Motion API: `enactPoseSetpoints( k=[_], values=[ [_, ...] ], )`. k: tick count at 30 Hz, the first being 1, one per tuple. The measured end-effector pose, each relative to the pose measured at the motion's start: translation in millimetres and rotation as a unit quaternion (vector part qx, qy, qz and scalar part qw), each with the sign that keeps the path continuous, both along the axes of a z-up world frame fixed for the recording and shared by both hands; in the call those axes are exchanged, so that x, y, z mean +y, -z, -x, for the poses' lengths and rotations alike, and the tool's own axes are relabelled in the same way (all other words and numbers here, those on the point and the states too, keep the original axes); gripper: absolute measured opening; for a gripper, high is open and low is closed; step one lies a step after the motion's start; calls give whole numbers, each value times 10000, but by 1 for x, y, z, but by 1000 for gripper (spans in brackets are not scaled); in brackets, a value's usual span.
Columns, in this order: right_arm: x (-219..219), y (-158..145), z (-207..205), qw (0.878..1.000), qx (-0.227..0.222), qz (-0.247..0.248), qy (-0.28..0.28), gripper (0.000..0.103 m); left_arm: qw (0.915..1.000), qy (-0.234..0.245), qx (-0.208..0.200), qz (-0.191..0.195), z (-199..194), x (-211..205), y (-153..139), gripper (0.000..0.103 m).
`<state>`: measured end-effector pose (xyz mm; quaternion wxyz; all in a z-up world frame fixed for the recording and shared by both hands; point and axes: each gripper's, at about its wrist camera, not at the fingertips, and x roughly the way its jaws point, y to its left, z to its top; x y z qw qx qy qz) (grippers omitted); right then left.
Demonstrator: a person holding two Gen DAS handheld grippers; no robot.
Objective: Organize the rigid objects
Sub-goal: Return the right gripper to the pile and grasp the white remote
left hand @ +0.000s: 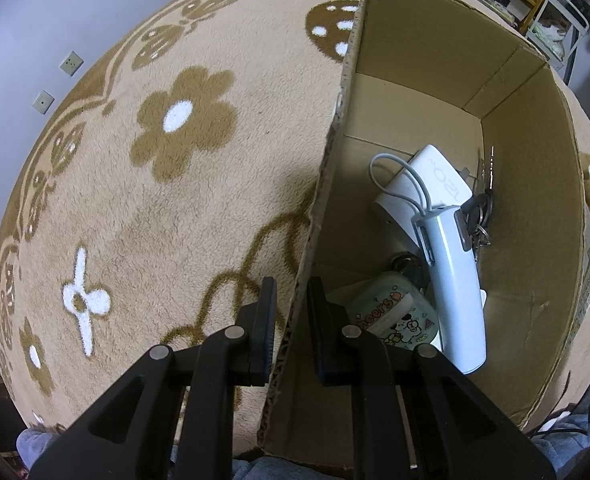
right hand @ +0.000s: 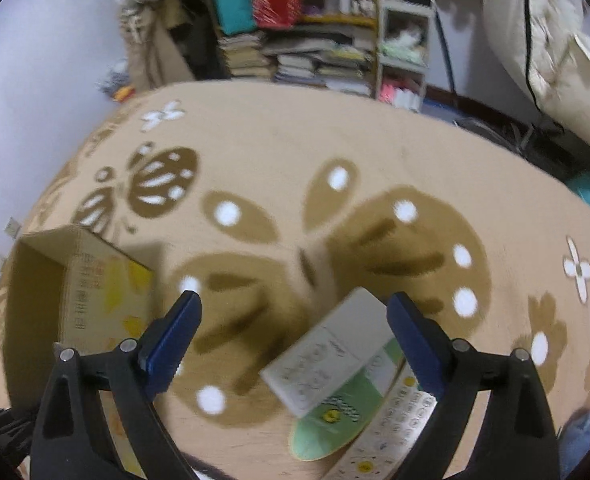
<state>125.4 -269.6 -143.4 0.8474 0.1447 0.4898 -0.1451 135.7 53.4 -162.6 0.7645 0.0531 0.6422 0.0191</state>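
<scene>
Left wrist view: carpet (left hand: pixel 155 200) at left, left gripper (left hand: pixel 291 320) pinching cardboard box (left hand: pixel 527 200) by its near wall, one finger either side. Inside, further right: power bank (left hand: pixel 427 184), pale handheld device (left hand: pixel 455 280) leaning across it, keys (left hand: pixel 481 216), printed case (left hand: pixel 395 316).

Right wrist view: same box at far left, then right gripper (right hand: pixel 295 336) spread wide, grasping nothing, above white remote (right hand: pixel 331 352) lying on green card (right hand: pixel 335 420) and a keypad remote (right hand: pixel 391 420). Likely light, stiff, smooth plastic, prone to slipping; best taken across the narrow width, mid-length.
</scene>
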Motion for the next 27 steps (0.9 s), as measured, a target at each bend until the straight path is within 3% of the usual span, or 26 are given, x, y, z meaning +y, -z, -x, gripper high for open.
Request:
enactPoseSetpoints(
  k=[6,9,16,20,25,27],
  values=[
    [-20,36,1,9968,710,-150,321,98,10000,18,-12,-51,0,-2,1,14],
    [-30,52,4,9941,852,-419,524,98,9999,31,-25,-93,1,-3,0,14],
    [-34,56,7,9947,698,-552,512,98,9999,42,-28,-128,1,-4,1,15],
    [-27,55,3,9968,623,-350,348,98,9999,35,-29,-121,2,-4,0,15],
    [-27,53,1,9960,96,-829,306,96,9999,10,-36,-110,3,-4,-1,15],
    [-23,56,-1,9964,153,-813,190,94,9999,1,-31,-98,3,-4,-1,15]
  ],
)
